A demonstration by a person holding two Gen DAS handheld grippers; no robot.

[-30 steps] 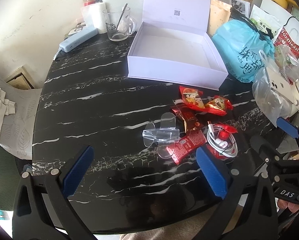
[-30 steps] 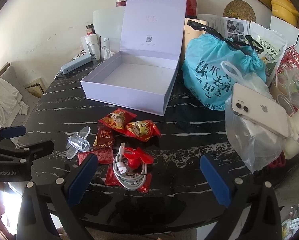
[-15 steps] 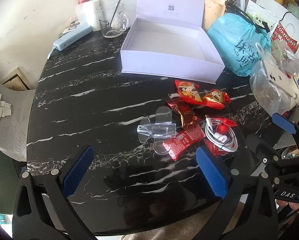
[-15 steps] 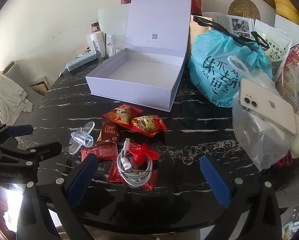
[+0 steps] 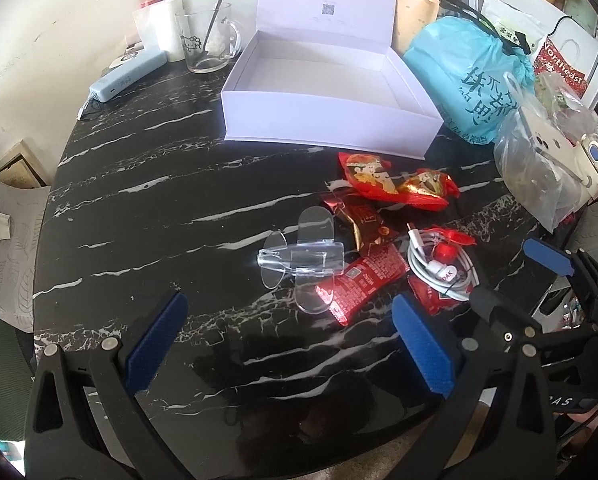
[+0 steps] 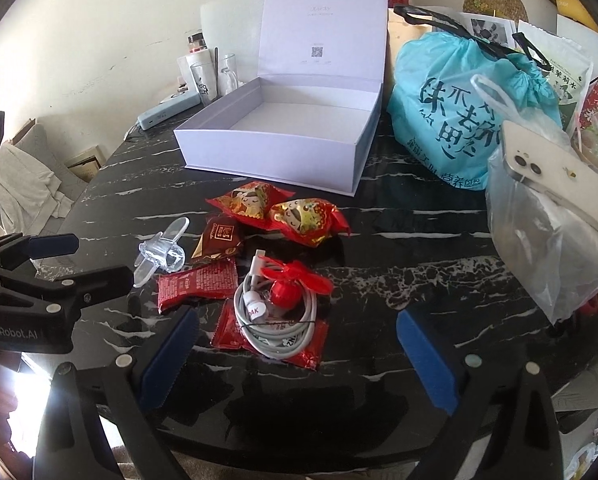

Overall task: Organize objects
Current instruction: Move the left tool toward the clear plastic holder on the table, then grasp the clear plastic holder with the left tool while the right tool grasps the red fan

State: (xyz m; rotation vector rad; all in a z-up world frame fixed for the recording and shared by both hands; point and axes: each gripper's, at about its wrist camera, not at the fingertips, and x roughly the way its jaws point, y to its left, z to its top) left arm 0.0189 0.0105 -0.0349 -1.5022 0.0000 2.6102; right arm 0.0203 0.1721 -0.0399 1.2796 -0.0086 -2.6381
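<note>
An open, empty lavender box [image 5: 327, 92] [image 6: 283, 132] stands at the back of the black marble table [image 5: 159, 208]. In front of it lie red snack packets [image 5: 395, 184] [image 6: 283, 210], a clear plastic stand [image 5: 303, 260] [image 6: 161, 254], a coiled white cable [image 5: 443, 268] [image 6: 275, 312] and a small red fan [image 6: 295, 280]. My left gripper [image 5: 287, 344] is open and empty, just short of the clear stand. My right gripper [image 6: 295, 352] is open and empty, just short of the cable.
A blue plastic bag [image 5: 471, 80] [image 6: 467, 108], a clear bag with a white phone [image 6: 547, 208] and paper bags crowd the right. A glass mug [image 5: 209, 38], a white cylinder and a light blue power bank [image 5: 129, 74] stand at the back left.
Both grippers have moved forward toward the pile of items, which now looks larger and closer. Both stay open and empty. Nothing on the table has moved.
</note>
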